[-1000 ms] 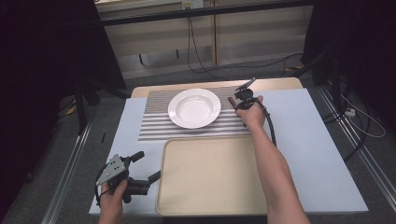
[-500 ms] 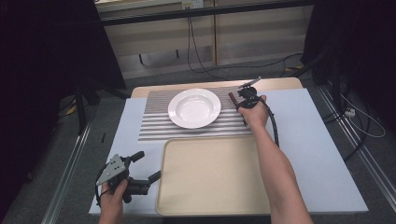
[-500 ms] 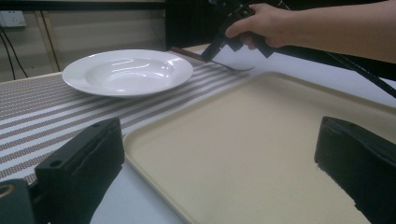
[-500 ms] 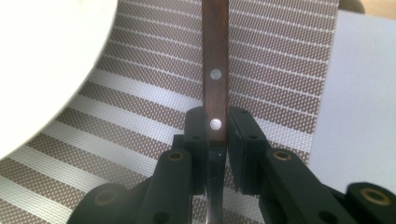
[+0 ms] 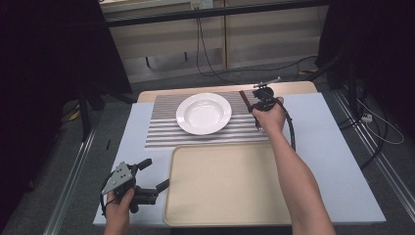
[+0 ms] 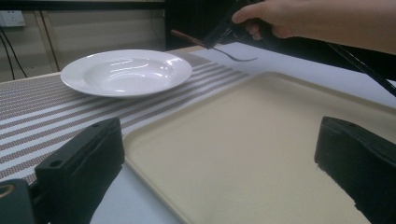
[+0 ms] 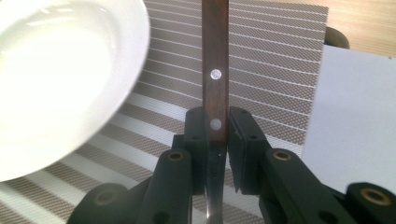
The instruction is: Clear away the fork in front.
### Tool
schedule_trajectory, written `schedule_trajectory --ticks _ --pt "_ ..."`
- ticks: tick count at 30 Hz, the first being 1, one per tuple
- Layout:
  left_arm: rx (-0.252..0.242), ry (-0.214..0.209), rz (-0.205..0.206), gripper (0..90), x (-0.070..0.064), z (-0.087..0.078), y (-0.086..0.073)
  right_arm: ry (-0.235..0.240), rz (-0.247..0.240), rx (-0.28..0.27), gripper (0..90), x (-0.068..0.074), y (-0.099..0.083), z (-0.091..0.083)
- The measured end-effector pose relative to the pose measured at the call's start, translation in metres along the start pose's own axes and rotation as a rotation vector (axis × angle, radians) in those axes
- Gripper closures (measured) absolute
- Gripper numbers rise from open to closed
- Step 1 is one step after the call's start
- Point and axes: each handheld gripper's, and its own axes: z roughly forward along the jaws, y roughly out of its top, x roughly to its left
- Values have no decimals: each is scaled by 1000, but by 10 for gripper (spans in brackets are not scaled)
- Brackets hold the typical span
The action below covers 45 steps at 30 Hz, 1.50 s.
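Note:
A utensil with a brown wooden handle (image 7: pixel 215 60) and a metal front end (image 6: pixel 238 58) is clamped in my right gripper (image 7: pixel 215 123), which is shut on the handle near its lower rivet. This right gripper (image 5: pixel 254 105) is at the right end of the striped mat (image 5: pixel 161 132), just right of the white plate (image 5: pixel 203 113). The plate is empty. My left gripper (image 5: pixel 154 174) is open at the front left, its jaws straddling the left rim of the beige tray (image 5: pixel 225 183). Nothing lies between its jaws except the tray (image 6: pixel 243 140).
The mat and tray lie on a white tabletop (image 5: pixel 333 147) with a wooden strip along its far edge. A black cable (image 5: pixel 292 129) trails from the right gripper beside the forearm. Dark curtains and loose floor cables surround the table.
My right gripper has edged slightly to the right with the utensil still in it. The left gripper and the plate have stayed where they were.

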Motion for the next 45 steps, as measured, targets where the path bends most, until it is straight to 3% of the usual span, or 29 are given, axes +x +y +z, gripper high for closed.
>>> schedule_trajectory --ticks 9,10,20,37,45 --pt "-3 7 1 18 -3 2 2 31 2 -81 788 5 -1 -23" --pt "-3 4 1 18 -2 2 3 54 14 -94 788 6 -2 -27" --pt "-10 33 -20 19 -3 4 10 112 -6 -171 788 19 -13 -46" --pt "-7 21 -38 19 -13 23 27 195 -53 -242 787 35 -40 -70" --pt "2 26 -50 19 -16 29 32 214 -63 -261 787 35 -51 -77"
